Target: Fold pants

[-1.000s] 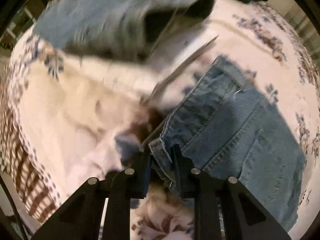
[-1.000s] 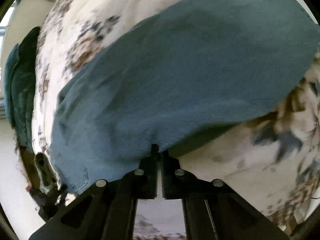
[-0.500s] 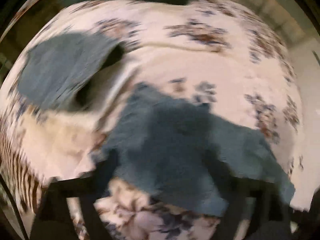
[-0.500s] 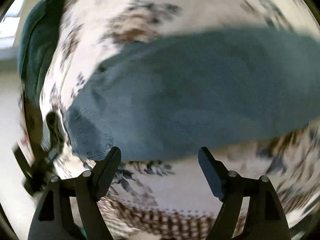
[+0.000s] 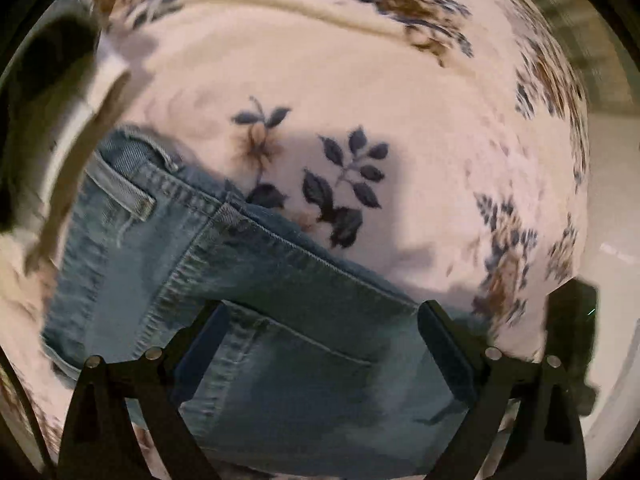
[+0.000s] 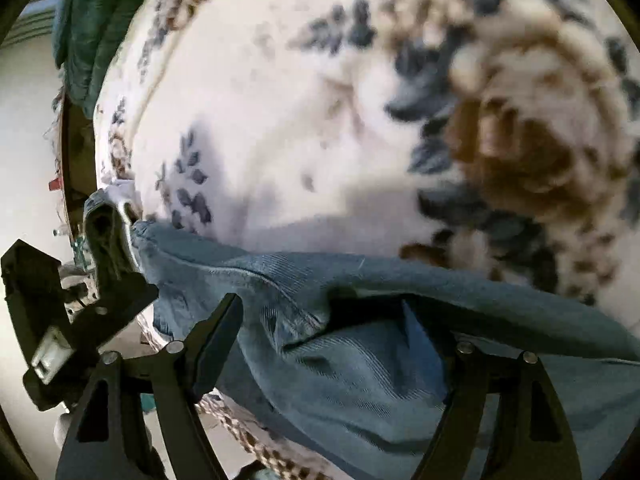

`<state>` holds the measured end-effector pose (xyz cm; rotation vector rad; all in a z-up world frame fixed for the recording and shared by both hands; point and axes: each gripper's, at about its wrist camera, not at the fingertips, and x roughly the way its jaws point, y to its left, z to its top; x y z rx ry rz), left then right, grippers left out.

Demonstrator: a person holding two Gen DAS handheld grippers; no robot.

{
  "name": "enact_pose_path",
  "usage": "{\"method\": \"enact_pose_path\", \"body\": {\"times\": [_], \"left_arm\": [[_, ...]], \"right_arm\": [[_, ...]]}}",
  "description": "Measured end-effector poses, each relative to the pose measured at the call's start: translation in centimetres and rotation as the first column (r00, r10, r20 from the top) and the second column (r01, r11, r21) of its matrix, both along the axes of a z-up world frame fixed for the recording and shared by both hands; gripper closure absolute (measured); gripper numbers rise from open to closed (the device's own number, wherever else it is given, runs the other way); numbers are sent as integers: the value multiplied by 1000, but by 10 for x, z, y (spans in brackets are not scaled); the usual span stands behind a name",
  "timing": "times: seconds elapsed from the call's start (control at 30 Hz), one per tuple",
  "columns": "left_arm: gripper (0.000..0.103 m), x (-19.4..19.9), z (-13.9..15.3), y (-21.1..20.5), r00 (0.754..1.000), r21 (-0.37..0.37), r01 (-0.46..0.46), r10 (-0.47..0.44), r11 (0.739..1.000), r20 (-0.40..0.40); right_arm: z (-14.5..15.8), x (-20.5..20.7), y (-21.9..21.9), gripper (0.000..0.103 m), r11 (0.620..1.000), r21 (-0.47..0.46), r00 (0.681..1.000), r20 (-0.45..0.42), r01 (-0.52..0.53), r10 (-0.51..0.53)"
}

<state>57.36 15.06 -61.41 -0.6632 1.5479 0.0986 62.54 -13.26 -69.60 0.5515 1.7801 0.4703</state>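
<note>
Blue jeans lie on a flowered bedspread; their waistband, a belt loop and a back pocket show in the left wrist view. My left gripper hovers over the pocket area, open wide and holding nothing. In the right wrist view a folded, rumpled part of the jeans lies low in the frame. My right gripper stands open over it. A ridge of denim rises between its fingers and hides part of the right pad, but neither pad presses on the cloth.
A dark green cloth lies at the bedspread's far corner. The black body of the other hand-held tool sits at the left of the right wrist view. A pale floor lies past the bed's edge. A blurred dark opening shows top left.
A second ago both grippers were shut on the jeans. Both have since let go and swung across the bed, and the jeans now lie below their open fingers.
</note>
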Motion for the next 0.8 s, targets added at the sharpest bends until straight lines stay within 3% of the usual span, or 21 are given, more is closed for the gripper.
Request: {"method": "enact_pose_path", "body": {"times": [0.03, 0.07, 0.1, 0.23, 0.33, 0.4, 0.5, 0.57, 0.6, 0.63, 0.67, 0.7, 0.8], "left_arm": [[6, -2, -4, 3, 999, -32, -38, 38, 999, -23], [6, -3, -8, 5, 996, -60, -74, 71, 995, -48], [6, -5, -10, 6, 993, -91, -102, 97, 991, -64], [6, -15, -24, 14, 956, -211, -272, 240, 939, -167], [6, -20, -33, 15, 920, -270, -373, 318, 888, -228], [7, -19, -36, 13, 907, -276, -402, 338, 873, -251], [6, -12, -41, 4, 904, -242, -395, 328, 886, -274], [7, -6, -46, -1, 916, -215, -350, 286, 912, -282], [18, -5, -48, -3, 925, -191, -318, 259, 929, -278], [40, -5, -49, -5, 932, -161, -286, 236, 945, -274], [52, -7, -48, -7, 945, -116, -231, 194, 966, -261], [62, -9, -47, -6, 954, -110, -210, 179, 972, -242], [77, -18, -38, -2, 966, -126, -198, 172, 972, -191]], "right_arm": [[-4, 0, 4, 26, 1000, -1, 1000, -2, -11, 11], [-4, 0, 8, 49, 1000, 11, 1000, 9, -12, 12], [0, -1, 13, 61, 999, 49, 1000, 28, -13, 12], [15, -10, 17, 79, 996, 59, 994, 91, -67, 62], [29, -23, 3, 83, 986, 154, 992, 115, -69, 52], [42, -34, -1, 83, 979, 183, 987, 149, -87, 60], [61, -52, 3, 84, 971, 188, 972, 210, -144, 104], [74, -61, 0, 84, 963, 195, 959, 250, -184, 133], [80, -64, 0, 84, 959, 199, 952, 271, -200, 143], [86, -69, 0, 84, 952, 201, 940, 300, -232, 165], [87, -71, 1, 84, 947, 199, 934, 308, -250, 182], [83, -71, 5, 84, 948, 196, 934, 304, -252, 185], [55, -61, -5, 71, 958, 212, 969, 194, -193, 153]]}}
